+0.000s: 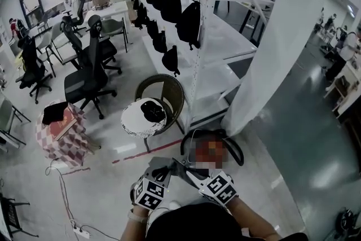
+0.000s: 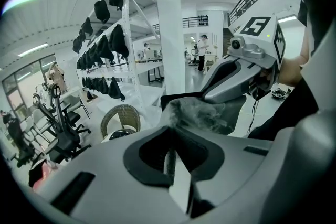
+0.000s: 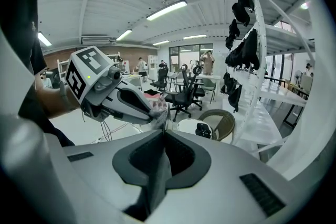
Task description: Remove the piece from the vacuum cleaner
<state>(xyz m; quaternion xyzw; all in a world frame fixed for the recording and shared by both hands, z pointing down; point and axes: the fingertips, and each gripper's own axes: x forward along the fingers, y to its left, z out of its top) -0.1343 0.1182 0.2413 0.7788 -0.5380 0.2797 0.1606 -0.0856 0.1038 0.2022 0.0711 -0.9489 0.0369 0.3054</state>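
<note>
Left tool (image 1: 167, 169) & right tool (image 1: 185, 171) are each pinched shut on the thin, crumpled piece (image 2: 202, 113), held up btwn them. Vacuum cleaner (image 1: 238, 149) sits on the floor nearby. Piece looks out already. Next, I think: carry it off w/ both tools together, w/o tearing it.

- Bright, even light from the ceiling strips (image 3: 167, 9) above me.
- The fisheye bends every edge, and the corners go black.
- Close foreground is soft, and glare shines off the floor (image 1: 322, 173).
</note>
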